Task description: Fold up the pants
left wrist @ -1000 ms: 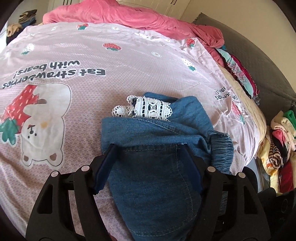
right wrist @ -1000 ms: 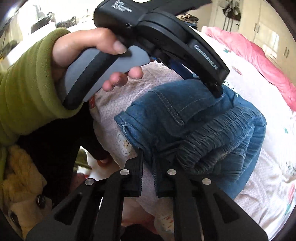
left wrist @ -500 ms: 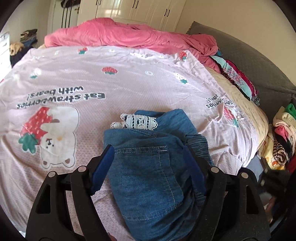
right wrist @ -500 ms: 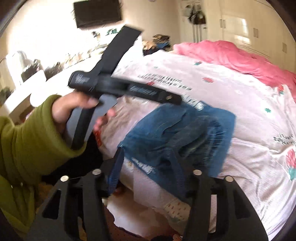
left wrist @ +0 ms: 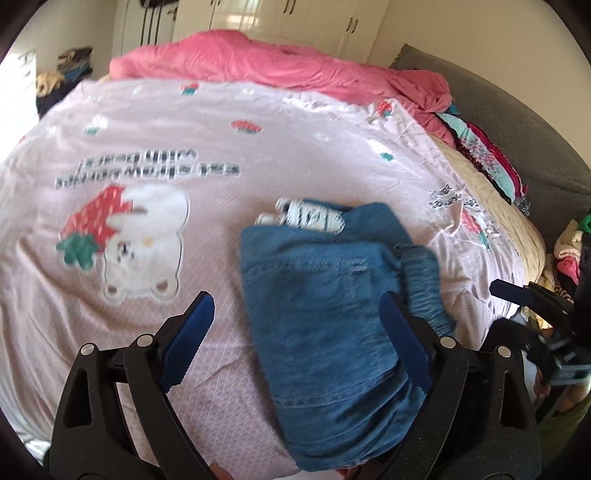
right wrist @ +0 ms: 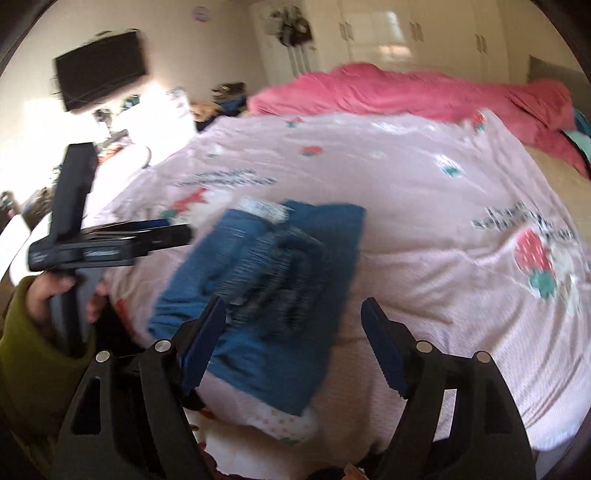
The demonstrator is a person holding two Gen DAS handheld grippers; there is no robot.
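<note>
My left tongs [left wrist: 295, 325] and right tongs [right wrist: 293, 325] were both spread, holding nothing. The folded denim pants [left wrist: 332, 317], with white lace trim [left wrist: 314, 218], lay on the pink quilt [left wrist: 221, 147] near its edge.

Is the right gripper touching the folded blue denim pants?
Cannot tell. In the right wrist view the right gripper is open above the folded blue denim pants, but motion blur and overlap hide any gap or contact.

I log: bed [left wrist: 258, 140], pink strawberry-print cover; white wardrobes [right wrist: 424, 33] far; wall television [right wrist: 99, 85] left; grey headboard [left wrist: 517, 122] right.
</note>
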